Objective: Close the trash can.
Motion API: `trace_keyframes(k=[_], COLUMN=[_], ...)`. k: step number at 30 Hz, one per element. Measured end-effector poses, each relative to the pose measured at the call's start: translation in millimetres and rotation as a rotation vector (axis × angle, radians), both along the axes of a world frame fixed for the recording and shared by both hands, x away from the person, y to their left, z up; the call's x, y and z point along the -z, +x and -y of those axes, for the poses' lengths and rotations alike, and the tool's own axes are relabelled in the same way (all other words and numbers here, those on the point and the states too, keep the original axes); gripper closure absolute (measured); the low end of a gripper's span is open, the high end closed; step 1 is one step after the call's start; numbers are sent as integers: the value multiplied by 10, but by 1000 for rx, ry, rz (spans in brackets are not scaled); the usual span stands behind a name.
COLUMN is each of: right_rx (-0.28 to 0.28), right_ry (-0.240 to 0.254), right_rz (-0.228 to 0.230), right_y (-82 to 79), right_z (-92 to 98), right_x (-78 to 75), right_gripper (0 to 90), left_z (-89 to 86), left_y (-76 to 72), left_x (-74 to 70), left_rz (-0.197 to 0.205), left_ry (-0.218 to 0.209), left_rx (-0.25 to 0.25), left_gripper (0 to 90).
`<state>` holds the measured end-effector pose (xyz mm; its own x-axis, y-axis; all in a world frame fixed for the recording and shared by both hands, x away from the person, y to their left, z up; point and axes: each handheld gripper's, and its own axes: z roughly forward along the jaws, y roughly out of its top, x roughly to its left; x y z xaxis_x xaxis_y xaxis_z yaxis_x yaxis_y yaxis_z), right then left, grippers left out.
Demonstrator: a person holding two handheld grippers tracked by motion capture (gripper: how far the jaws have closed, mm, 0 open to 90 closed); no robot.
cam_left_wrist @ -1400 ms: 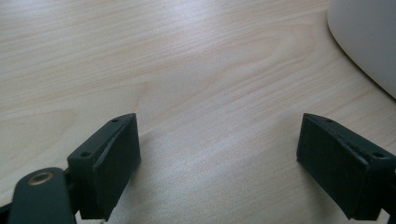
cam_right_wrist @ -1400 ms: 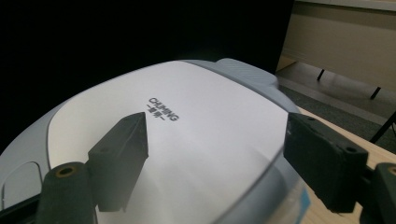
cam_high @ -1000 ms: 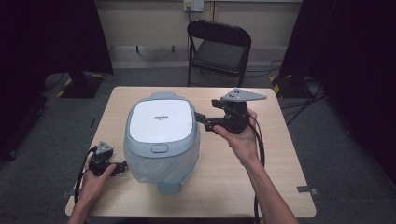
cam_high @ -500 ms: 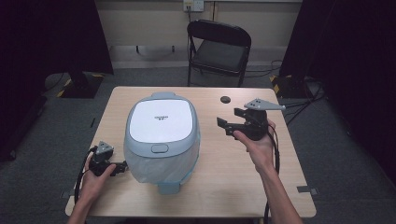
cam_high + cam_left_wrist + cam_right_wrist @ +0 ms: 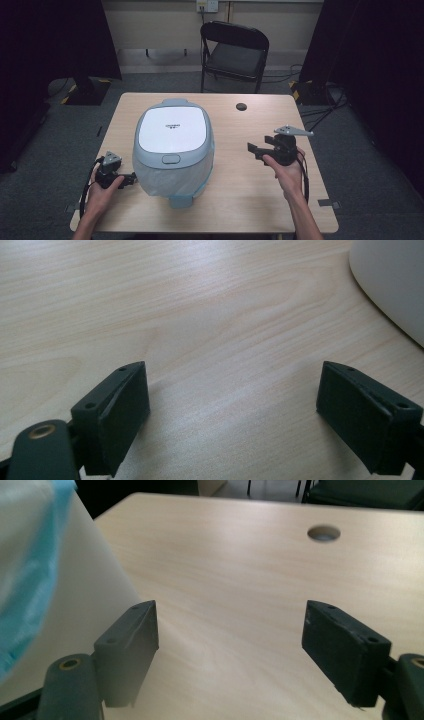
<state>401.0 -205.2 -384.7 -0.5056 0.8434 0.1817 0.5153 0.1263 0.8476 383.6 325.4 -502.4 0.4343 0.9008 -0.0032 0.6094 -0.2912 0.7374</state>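
Observation:
A big rice cooker [image 5: 173, 145] with a white lid and pale blue-grey body stands left of the table's middle, lid down. My left gripper [image 5: 129, 178] rests low on the table at the cooker's near-left side, jaws open and empty. In the left gripper view, the left gripper [image 5: 235, 390] spans bare wood, with the cooker's white wall [image 5: 395, 280] at the top right. My right gripper [image 5: 253, 149] is held above the table to the cooker's right, apart from it, open and empty. The right gripper [image 5: 230, 630] points along the table with the cooker [image 5: 45, 580] at its left.
The wooden table [image 5: 250, 195] has a round cable hole [image 5: 241, 106] near its far edge. A black folding chair [image 5: 235, 52] stands behind the table. Dark curtains hang on both sides. Bare wood lies between the cooker and the right gripper.
My right gripper has drawn away from the cooker's lid edge, moving right and toward the near side of the table. The left gripper and the cooker have stayed put.

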Motion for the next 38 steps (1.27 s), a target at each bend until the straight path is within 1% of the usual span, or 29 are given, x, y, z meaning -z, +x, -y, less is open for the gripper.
trace_keyframes(k=[4, 6, 8, 11, 13, 14, 15, 16, 18, 19, 20, 22, 23, 25, 26, 29, 30, 31, 33, 34, 38], right_rx=[18, 36, 49, 78, 68, 78, 88, 99, 128, 138, 153, 173, 173, 190, 185, 187, 186, 191, 201, 205, 209], right_ry=[-18, -44, -53, -54, -33, -41, -55, -71, -85, -108, -133, -150, -167, -206, -213, -250, -283, -286, -266, -262, -263], right_rz=[-47, -71, -86, -111, -144, -158, -167, -169, -177, -186, -188, -190, -191, -196, -200, -181, -161, -148, -115, -107, -107], right_y=[-26, -41, -47, -58, -55, -55, -57, -56, -58, -58, -54, -54, -50, -47, -45, -50, -57, -59, -61, -64, -66], right_z=[62, 114, 174, 289, 358, 388, 404, 431, 489, 511, 541, 579, 594, 599, 597, 563, 538, 529, 531, 534, 530], right_x=[219, 330, 410, 539, 645, 710, 742, 782, 850, 882, 920, 962, 983, 1032, 1060, 1075, 1092, 1106, 1144, 1154, 1153], right_gripper=[211, 207, 207, 209, 213, 211, 210, 210, 210, 206, 207, 208, 208, 209, 198, 198, 189, 178, 167, 167, 166], left_z=[1, 1, 1, 1, 1, 2, 2, 2, 2, 2, 2, 1, 2, 1, 1, 3, 1, 1, 2, 1, 2], left_y=[-1, -1, -1, -1, -2, -2, -2, -2, -2, -2, -2, -2, -2, -2, -2, -2, -2, -2, -2, -2, -2], left_x=[0, 0, 0, 0, 0, 0, -1, 0, 0, 0, 0, 0, -1, 0, 0, 1, 0, 0, 0, 0, 1], left_rz=[-1, -2, -1, -1, -1, -2, -1, -1, -1, -1, -1, -1, -2, -2, -1, -2, -1, -1, -2, -2, -3], left_ry=[-1, -1, -1, -1, 0, -1, -1, -1, -1, -1, -1, -1, -1, -1, -1, -3, -1, -1, -2, -1, -4], left_rx=[0, -1, 0, 0, -1, -1, -2, -1, -1, -1, -1, -1, -1, -1, 0, -2, 0, 0, 0, 1, 0], left_gripper=[131, 131, 131, 131, 131, 131, 131, 131, 131, 131, 131, 131, 131, 131, 131, 131, 131, 131, 131, 129, 129])
